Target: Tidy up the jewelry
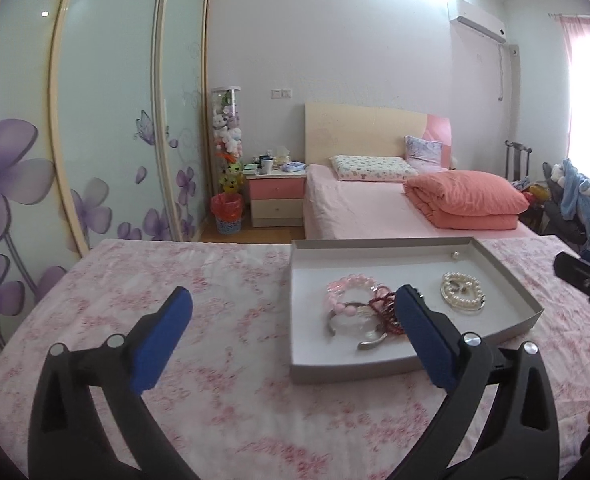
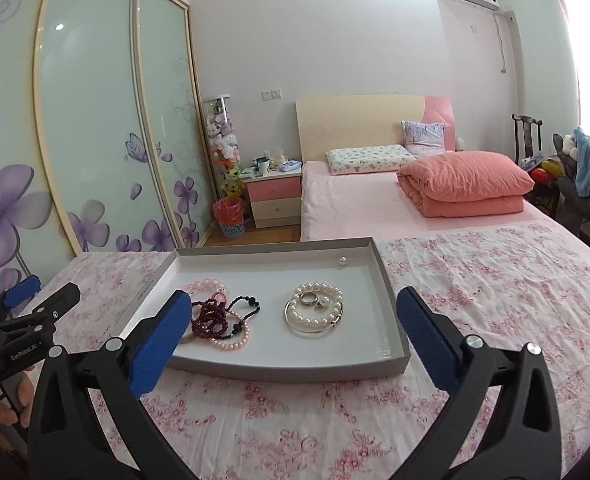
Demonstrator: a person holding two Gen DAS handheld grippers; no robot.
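Observation:
A shallow grey tray [image 2: 391, 312] [image 1: 507, 276] lies on the pink floral cloth. Inside it, a white pearl bracelet [image 2: 315, 312] [image 1: 463, 294] circles a ring [image 2: 307, 299]. To its left lies a tangle of dark red beads [image 2: 209, 320] [image 1: 383, 306], black beads [image 2: 247, 304], pink bead bracelets [image 2: 209, 284] [image 1: 349, 288] and a silver bangle [image 1: 369, 344]. A single pearl [image 2: 341, 261] [image 1: 455, 256] sits in the far right corner. My left gripper [image 1: 293, 312] stands open at the tray's left side. My right gripper [image 2: 293, 312] stands open in front of the tray, nothing between its pads.
The cloth-covered surface [image 2: 335, 420] spreads all round the tray. Beyond it stand a bed [image 2: 355, 200] with a folded coral quilt [image 2: 463, 188], a pink nightstand [image 2: 275, 200] and a red bin [image 2: 229, 216]. A flowered wardrobe [image 2: 95, 120] fills the left wall.

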